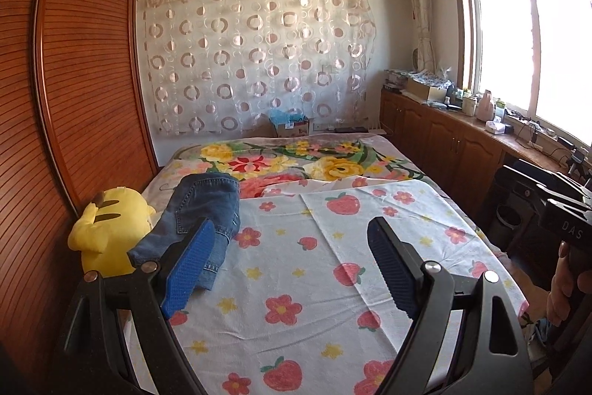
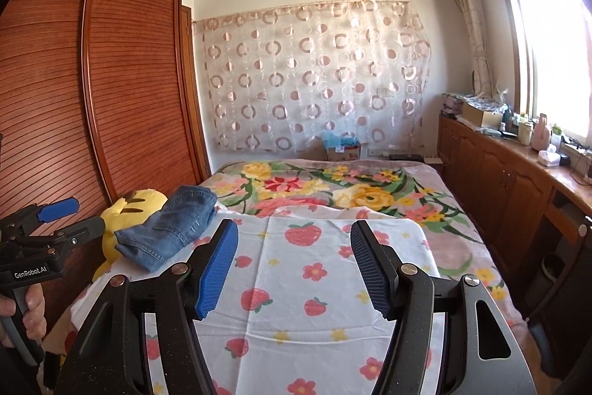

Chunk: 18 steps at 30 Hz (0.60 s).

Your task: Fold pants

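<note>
Folded blue jeans (image 1: 201, 213) lie at the left side of the bed, partly resting on a yellow plush toy (image 1: 107, 228); they also show in the right wrist view (image 2: 174, 224). My left gripper (image 1: 292, 236) is open and empty, held above the strawberry-print sheet (image 1: 296, 284), its left finger in front of the jeans' near end. My right gripper (image 2: 294, 239) is open and empty above the same sheet (image 2: 303, 284), right of the jeans. The left gripper also shows at the left edge of the right wrist view (image 2: 74, 217).
A wooden slatted wardrobe (image 1: 74, 80) stands along the bed's left side. A floral blanket (image 1: 296, 165) covers the far half of the bed. Low wooden cabinets (image 1: 444, 136) with clutter run under the window on the right. A cardboard box (image 1: 292, 126) sits at the headboard.
</note>
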Motion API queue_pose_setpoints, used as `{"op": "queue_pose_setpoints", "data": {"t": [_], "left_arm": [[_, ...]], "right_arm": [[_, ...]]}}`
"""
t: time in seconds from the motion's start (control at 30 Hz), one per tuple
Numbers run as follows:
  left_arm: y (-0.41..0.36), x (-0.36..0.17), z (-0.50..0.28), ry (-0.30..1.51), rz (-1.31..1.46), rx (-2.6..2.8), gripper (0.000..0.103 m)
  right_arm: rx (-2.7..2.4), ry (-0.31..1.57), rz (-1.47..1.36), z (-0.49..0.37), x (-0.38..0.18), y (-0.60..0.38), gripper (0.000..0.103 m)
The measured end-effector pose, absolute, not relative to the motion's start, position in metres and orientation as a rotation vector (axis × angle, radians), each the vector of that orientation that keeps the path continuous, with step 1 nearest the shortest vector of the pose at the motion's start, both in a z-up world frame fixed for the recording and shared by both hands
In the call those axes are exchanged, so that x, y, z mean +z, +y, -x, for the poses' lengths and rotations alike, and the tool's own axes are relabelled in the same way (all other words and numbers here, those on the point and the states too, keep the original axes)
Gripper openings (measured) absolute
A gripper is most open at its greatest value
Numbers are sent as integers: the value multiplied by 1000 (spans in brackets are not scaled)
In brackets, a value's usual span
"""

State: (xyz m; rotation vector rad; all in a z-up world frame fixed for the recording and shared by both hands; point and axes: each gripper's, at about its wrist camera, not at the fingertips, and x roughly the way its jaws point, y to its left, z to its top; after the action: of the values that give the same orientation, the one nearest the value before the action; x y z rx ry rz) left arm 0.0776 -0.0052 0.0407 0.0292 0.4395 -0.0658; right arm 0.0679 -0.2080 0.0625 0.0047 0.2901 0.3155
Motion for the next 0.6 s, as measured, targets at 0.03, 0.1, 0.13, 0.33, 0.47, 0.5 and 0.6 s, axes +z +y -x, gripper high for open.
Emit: {"op": "queue_pose_setpoints", "data": {"t": [0.03, 0.1, 0.13, 0.33, 0.47, 0.5, 0.6], "left_arm": [[-6, 42, -76, 435, -31, -65, 85], [-7, 44, -74, 430, -32, -66, 85], [-8, 45, -72, 427, -32, -69, 85], [-11, 46, -69, 421, -33, -73, 85], [-12, 46, -69, 422, -31, -72, 85], [-11, 45, -70, 423, -33, -72, 85], [-11, 45, -70, 422, -34, -70, 85]], "right_arm": [[311, 288, -5, -67, 62, -208, 65], [306, 283, -2, -67, 61, -205, 65], [302, 282, 0, -67, 61, -205, 65], [299, 284, -3, -73, 56, -198, 65], [299, 285, -1, -75, 55, -198, 65], [298, 285, 0, -76, 55, -198, 65], [298, 285, 1, -73, 55, -199, 65]]}}
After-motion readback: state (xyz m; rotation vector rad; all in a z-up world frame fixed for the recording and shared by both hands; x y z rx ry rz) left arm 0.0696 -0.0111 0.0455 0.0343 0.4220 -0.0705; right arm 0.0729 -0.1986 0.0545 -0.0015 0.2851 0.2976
